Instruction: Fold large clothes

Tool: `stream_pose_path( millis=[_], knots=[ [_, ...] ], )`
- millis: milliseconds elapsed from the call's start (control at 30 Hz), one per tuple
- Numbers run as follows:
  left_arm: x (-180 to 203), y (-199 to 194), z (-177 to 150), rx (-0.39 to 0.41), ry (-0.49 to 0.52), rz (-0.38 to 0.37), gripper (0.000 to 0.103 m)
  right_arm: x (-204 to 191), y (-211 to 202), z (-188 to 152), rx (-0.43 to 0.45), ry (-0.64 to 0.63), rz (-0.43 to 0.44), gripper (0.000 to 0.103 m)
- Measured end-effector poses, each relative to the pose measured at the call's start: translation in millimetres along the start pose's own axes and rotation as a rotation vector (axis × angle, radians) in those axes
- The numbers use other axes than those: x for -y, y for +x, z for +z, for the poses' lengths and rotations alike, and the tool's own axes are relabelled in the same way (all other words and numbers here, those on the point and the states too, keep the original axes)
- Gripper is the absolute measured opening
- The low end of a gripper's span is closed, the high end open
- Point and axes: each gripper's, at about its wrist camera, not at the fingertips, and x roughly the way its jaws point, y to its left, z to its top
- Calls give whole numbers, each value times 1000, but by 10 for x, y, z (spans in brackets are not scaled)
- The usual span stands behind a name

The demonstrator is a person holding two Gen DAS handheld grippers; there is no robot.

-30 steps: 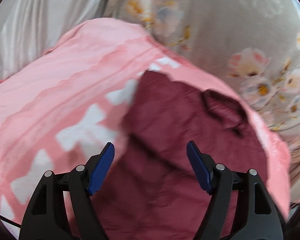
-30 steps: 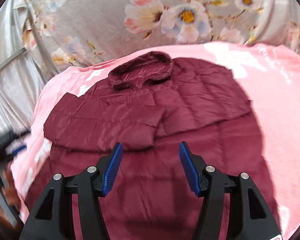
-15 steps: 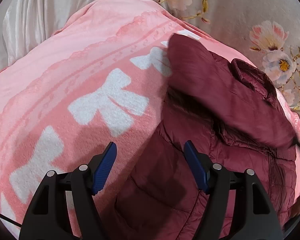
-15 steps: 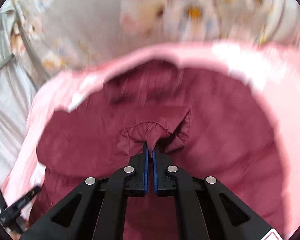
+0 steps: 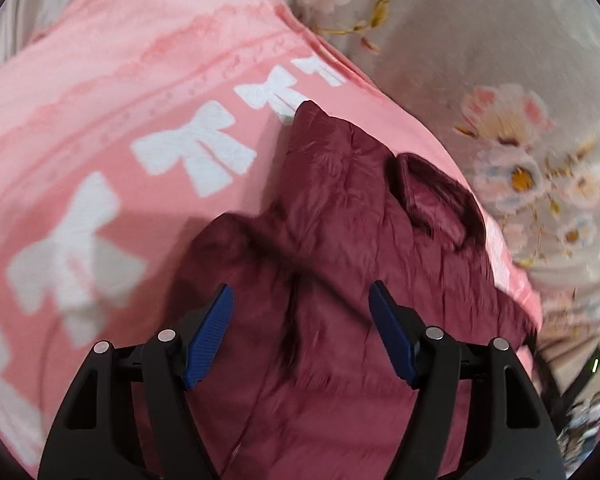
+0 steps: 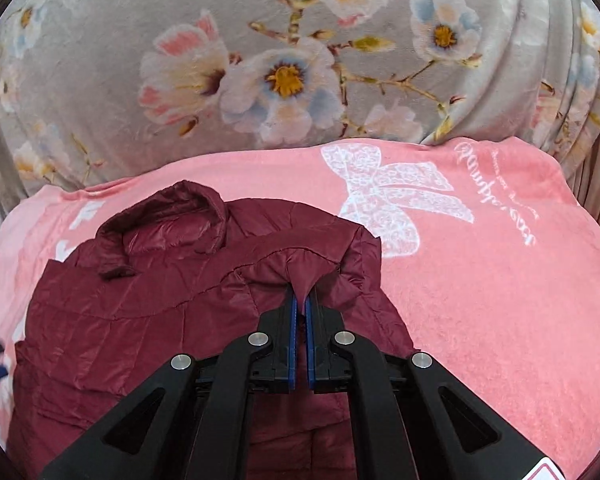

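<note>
Pinching jacket point(image 6: 148, 320), right claw point(image 6: 301, 300), left claw point(image 5: 302, 312) wide

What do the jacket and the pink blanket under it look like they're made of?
Jacket: likely thin nylon or polyester shell, slightly glossy, with quilted seams and fine crinkles that suggest light padding. Blanket: looks like soft matte fleece, fuzzy nap with printed white bows.

Jacket point(image 6: 140, 320) lower hem cut off by the frame bottom in both views. Pink blanket point(image 6: 500, 280) script too small to read. Left-wrist view motion-blurred at the right edge.
</note>
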Motion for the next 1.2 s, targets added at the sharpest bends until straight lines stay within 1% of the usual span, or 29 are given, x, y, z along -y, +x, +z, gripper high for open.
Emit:
stream_pose_path(
  millis=[67,100,133,167,200,233,267,367,433,533,633,733,867,967,1000,1033,1067,1133,1200],
  knots=[
    [-32,238,81,-25,-56,18,66,-11,46,-18,-6,-9,9,3],
    [-55,305,100,-28,-67,26,63,-3,49,-22,-7,-12,11,3],
    [-75,382,110,-33,-78,46,52,6,59,-37,-8,-16,12,3],
    [-83,444,112,-35,-83,63,35,15,68,-45,-9,-18,14,3],
    [-86,495,107,-34,-81,86,16,36,81,-56,-11,-16,19,3],
    [-74,510,100,-22,-70,103,7,55,90,-61,-14,-11,26,3],
    [-61,499,99,-9,-53,117,2,79,97,-63,-17,-5,34,3],
    [15,402,64,53,17,149,1,125,177,-88,-39,-5,37,3],
    [31,384,25,74,46,174,1,125,301,-167,-73,-17,22,3],
    [36,459,-36,82,97,221,1,126,457,-295,-130,-19,13,3],
    [14,542,-80,91,126,241,1,126,537,-374,-171,-21,12,3],
    [56,555,-146,124,175,272,1,110,608,-416,-205,-30,3,3],
    [166,599,-202,153,244,343,1,71,665,-435,-228,-55,-9,4],
    [186,534,-207,166,260,365,4,115,584,-420,-214,-40,-8,5],
    [190,464,-213,176,267,371,4,172,470,-414,-184,-10,-23,7],
    [202,393,-227,190,277,374,5,209,378,-409,-158,15,-33,11],
    [223,297,-237,215,292,374,5,253,200,-393,-104,48,-44,13],
    [326,63,-223,276,317,377,5,216,-15,-327,-29,52,-34,15],
    [502,-69,-153,323,336,353,5,34,-66,-220,-18,6,5,15]
  ],
)
